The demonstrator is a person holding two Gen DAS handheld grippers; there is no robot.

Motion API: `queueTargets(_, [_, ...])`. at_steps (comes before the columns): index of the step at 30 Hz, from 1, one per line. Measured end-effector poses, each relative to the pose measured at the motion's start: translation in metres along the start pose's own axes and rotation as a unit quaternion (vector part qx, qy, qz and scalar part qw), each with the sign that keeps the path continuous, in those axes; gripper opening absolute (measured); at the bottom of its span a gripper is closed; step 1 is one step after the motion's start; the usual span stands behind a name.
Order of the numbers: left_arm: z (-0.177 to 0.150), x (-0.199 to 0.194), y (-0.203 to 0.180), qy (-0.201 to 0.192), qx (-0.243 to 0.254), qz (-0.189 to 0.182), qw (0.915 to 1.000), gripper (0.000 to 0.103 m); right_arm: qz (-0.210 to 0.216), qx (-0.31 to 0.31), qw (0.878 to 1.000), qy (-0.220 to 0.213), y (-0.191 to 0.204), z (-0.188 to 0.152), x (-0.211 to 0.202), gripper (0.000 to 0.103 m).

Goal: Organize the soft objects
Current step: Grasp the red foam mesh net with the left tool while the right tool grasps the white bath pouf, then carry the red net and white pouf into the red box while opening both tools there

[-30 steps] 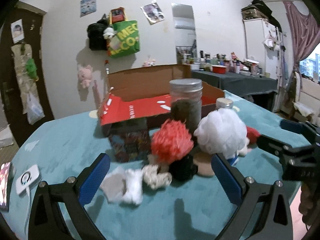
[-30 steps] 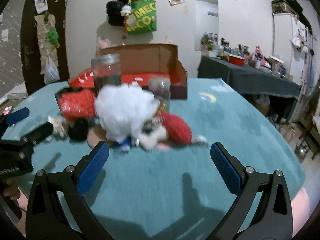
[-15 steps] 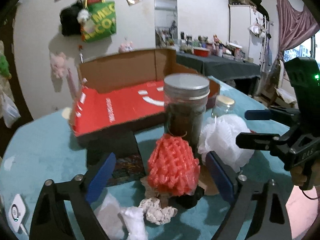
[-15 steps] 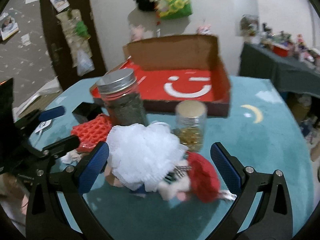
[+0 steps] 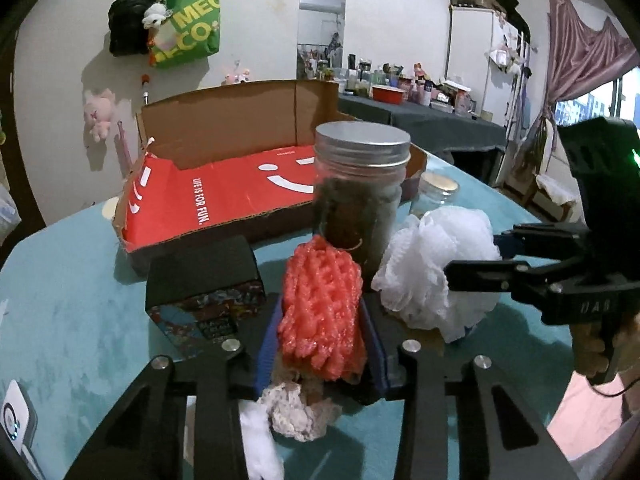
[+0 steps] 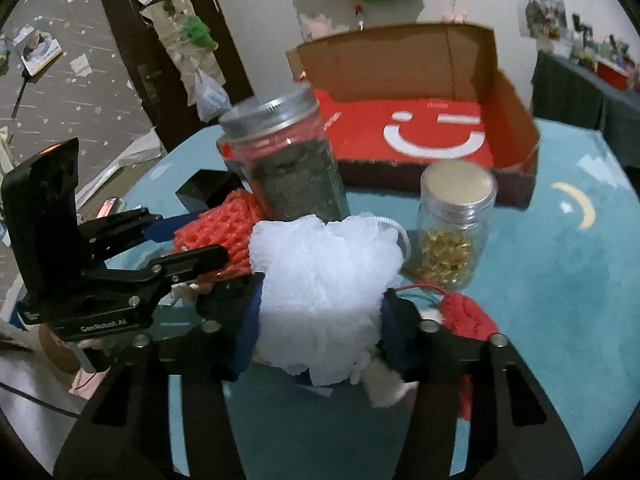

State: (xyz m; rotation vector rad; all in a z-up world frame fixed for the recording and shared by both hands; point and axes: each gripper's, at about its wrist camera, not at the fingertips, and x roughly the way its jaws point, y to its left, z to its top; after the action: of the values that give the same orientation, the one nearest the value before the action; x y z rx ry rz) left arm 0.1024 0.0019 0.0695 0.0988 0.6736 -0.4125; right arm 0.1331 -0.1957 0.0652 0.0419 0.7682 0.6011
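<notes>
My left gripper [image 5: 322, 320] is shut on a red foam net sleeve [image 5: 320, 304], also seen in the right wrist view [image 6: 224, 232]. My right gripper [image 6: 320, 320] is shut on a white mesh bath pouf [image 6: 324, 280], which shows at right in the left wrist view [image 5: 432, 268]. A plush doll with a red knitted part [image 6: 468, 320] lies under and right of the pouf. Small white and grey soft scraps [image 5: 296, 412] lie on the teal table below the left gripper. An open cardboard box with a red smiley liner [image 5: 240, 192] stands behind.
A tall metal-lidded jar of dark contents [image 5: 360, 200] stands just behind both soft objects. A small jar of yellow capsules [image 6: 452, 224] stands right of it. A black box [image 5: 204, 276] sits left of the sleeve. A white device [image 5: 14, 420] lies at the table's left edge.
Both grippers moved forward and closed: the left onto the red foam sleeve, the right onto the white pouf. Both were open and empty before.
</notes>
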Motion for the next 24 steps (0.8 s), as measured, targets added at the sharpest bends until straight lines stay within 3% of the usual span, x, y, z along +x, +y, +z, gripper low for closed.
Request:
queueTargets(6, [0.003, -0.016, 0.000, -0.009, -0.010, -0.001, 0.9999, 0.037, -0.023, -0.001, 0.999, -0.035, 0.011, -0.005, -0.020, 0.038])
queueTargets(15, [0.021, -0.052, 0.010, -0.034, -0.005, 0.020, 0.9992, 0.037, -0.048, 0.004, 0.995, -0.084, 0.017, 0.001, -0.062, 0.038])
queueTargets(24, [0.080, -0.051, 0.033, -0.044, 0.028, 0.017, 0.9985, 0.037, -0.075, -0.036, 0.989, -0.118, 0.013, 0.054, -0.088, 0.038])
